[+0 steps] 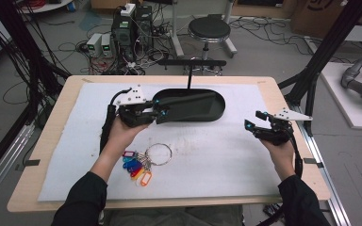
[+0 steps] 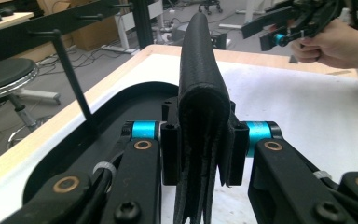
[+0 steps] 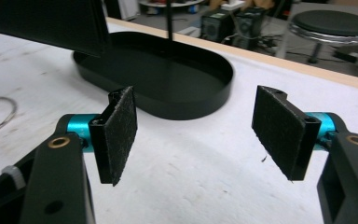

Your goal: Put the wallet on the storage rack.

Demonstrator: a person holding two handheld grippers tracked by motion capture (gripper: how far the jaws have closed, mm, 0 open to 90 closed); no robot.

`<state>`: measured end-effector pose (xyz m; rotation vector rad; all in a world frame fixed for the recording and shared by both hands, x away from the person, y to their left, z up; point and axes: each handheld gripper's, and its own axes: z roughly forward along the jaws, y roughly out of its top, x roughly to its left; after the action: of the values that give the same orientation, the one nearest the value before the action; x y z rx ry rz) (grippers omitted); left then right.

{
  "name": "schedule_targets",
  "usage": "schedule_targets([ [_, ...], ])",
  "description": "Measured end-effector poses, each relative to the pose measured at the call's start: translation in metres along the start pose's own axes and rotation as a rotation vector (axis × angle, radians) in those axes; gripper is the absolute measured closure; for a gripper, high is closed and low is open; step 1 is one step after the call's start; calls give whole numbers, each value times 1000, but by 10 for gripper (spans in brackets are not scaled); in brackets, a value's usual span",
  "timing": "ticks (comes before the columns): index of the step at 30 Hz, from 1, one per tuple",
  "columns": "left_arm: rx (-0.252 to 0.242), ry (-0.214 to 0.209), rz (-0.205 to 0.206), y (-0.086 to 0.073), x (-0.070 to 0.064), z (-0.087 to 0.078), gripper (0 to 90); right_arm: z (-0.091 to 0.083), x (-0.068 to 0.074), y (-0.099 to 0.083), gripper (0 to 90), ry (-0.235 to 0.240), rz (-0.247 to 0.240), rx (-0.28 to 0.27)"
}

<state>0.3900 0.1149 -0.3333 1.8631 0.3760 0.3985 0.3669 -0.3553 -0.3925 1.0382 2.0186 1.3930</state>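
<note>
- Left gripper (image 1: 159, 111) at 10 o'clock on the white mat (image 1: 217, 160), jaws clenched on a folded black leather piece (image 2: 200, 88).
- The leather piece runs toward 3 o'clock, held over the black oval tray (image 1: 217, 113).
- Tray at 12 o'clock; thin black post (image 1: 188, 77) rises from its far side.
- Right gripper (image 1: 254, 120) at 3 o'clock, jaws released and holding nothing, above the mat.
- Key ring with coloured tags (image 1: 141, 165) at 7 o'clock, lying apart from both grippers.
</note>
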Motion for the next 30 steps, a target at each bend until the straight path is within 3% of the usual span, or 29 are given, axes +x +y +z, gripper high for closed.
schedule_targets([
  [9,7,40,22,-2,17,20,739,-3,-6,-2,315,-46,34,-3],
  [13,19,49,22,-7,24,29,739,-3,-6,-2,314,-51,32,-10],
  [19,-9,52,15,-12,34,42,739,-2,-7,-3,314,-54,35,-8],
  [30,-10,59,17,-22,43,72,739,-1,-6,-3,315,-51,33,-3],
])
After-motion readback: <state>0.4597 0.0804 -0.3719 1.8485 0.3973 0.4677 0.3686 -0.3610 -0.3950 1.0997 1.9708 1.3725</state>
